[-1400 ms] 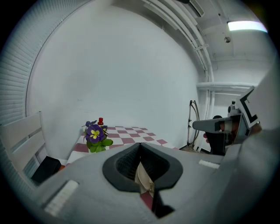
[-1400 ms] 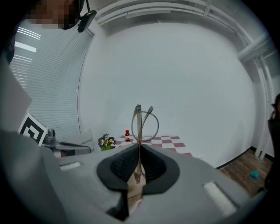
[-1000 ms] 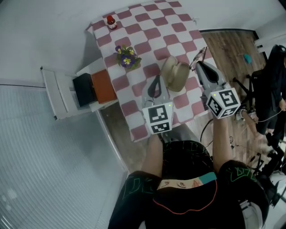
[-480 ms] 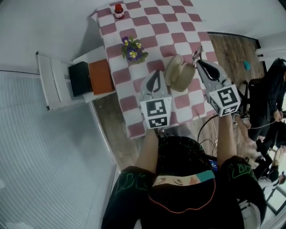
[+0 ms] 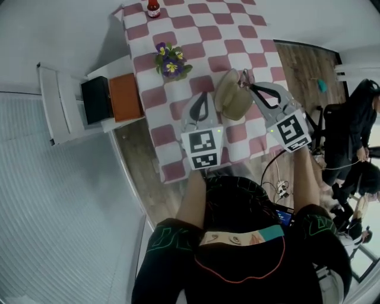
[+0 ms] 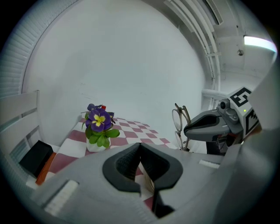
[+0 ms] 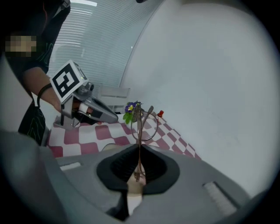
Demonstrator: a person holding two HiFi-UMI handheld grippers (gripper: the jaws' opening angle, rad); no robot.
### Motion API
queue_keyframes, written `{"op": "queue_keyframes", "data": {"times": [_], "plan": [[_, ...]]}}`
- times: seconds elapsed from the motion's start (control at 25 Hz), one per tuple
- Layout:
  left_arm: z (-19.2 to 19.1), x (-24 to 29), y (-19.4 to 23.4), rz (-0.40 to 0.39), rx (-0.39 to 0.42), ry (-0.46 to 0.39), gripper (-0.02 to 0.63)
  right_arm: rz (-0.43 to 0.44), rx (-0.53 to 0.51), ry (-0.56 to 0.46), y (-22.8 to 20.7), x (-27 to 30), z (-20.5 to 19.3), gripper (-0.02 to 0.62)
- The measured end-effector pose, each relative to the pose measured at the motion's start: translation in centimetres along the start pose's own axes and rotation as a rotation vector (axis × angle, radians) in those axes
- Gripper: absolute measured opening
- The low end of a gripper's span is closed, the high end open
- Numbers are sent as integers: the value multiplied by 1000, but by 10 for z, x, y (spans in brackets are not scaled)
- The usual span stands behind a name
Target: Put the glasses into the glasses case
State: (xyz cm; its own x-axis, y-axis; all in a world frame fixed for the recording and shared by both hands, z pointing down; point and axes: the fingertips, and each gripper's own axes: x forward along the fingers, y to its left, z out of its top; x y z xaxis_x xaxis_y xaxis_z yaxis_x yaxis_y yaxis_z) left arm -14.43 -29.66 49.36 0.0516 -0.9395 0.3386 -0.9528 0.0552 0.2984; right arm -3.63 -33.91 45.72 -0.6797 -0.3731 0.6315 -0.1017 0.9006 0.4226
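The beige glasses case (image 5: 231,96) lies open on the checkered table (image 5: 196,29). My right gripper (image 5: 252,88) is shut on the thin-framed glasses (image 5: 244,77) and holds them upright at the case's right edge. In the right gripper view the glasses (image 7: 140,124) stick up from the shut jaws (image 7: 139,148). My left gripper (image 5: 205,96) sits just left of the case, jaws shut (image 6: 140,146) with nothing clearly gripped. The left gripper view also shows the glasses (image 6: 180,124) held by the right gripper (image 6: 210,127).
A potted purple flower (image 5: 169,61) stands behind the left gripper and a small red bottle (image 5: 153,8) sits at the table's far end. A white chair (image 5: 56,104) with a black box (image 5: 96,100) and an orange one (image 5: 124,96) stands left. A person (image 5: 356,124) stands at right.
My right gripper has carried the glasses leftward, from beside the case to its right edge. The left gripper has stayed next to the case.
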Motion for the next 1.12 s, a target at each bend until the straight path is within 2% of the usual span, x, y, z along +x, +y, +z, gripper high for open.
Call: {"op": "queue_keyframes", "data": {"times": [0.28,0.68,1.12], "plan": [[-6,0,6,19,-17,5,9,139,-151,85,21,18,-21,20],[-16,0,9,33,-25,24,9,339,-430,258,49,22,-66,20],[-22,-3,10,44,-30,37,9,511,-666,373,70,25,-96,19]]}}
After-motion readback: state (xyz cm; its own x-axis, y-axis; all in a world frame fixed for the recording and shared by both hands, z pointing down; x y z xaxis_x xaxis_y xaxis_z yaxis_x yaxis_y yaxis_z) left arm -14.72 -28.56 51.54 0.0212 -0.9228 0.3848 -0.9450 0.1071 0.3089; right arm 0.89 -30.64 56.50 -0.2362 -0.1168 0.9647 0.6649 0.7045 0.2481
